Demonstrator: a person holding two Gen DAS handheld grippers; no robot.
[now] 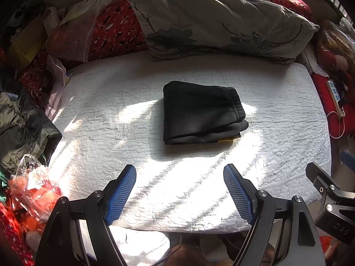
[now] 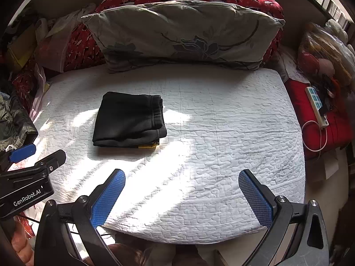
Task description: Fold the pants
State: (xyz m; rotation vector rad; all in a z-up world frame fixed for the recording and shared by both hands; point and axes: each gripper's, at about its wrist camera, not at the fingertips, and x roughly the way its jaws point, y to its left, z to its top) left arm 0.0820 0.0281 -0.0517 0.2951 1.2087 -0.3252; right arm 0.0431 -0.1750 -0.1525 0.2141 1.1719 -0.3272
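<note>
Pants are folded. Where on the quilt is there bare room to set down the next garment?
Right of the folded black pants, the white quilt is bare out to the red cushion with the power strip. The near strip before both open grippers is free too. The bed's left edge is crowded with bags and clothes.

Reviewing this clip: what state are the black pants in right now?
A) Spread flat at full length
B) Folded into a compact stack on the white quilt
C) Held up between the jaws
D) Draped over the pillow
B: the black pants lie as a layered rectangular bundle on the white quilt, touched by neither gripper.
</note>
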